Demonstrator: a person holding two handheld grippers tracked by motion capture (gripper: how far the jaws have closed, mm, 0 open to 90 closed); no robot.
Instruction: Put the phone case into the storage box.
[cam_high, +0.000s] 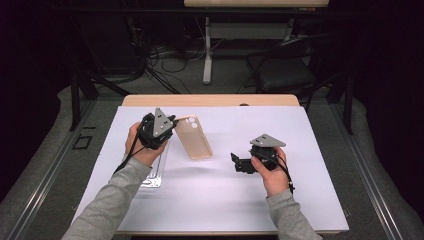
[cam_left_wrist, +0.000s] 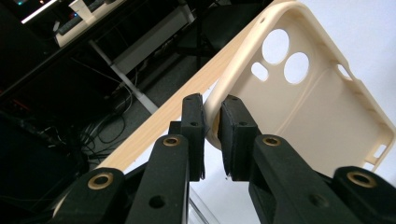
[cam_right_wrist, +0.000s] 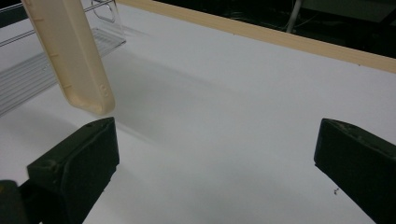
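Hands low over the white mat (cam_high: 220, 200): your left gripper (cam_left_wrist: 212, 122) pinches the cream phone case (cam_left_wrist: 308, 112) aloft by 1 rim; right gripper (cam_right_wrist: 215, 154) jaws gape wide over bare mat.

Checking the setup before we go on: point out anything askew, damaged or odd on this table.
Nothing looks damaged or spilled. The cream rubbery phone case hangs tilted above the white table sheet, pinched by one edge in the left gripper. A clear plastic tray lies beneath. The right gripper is open, holding nothing.
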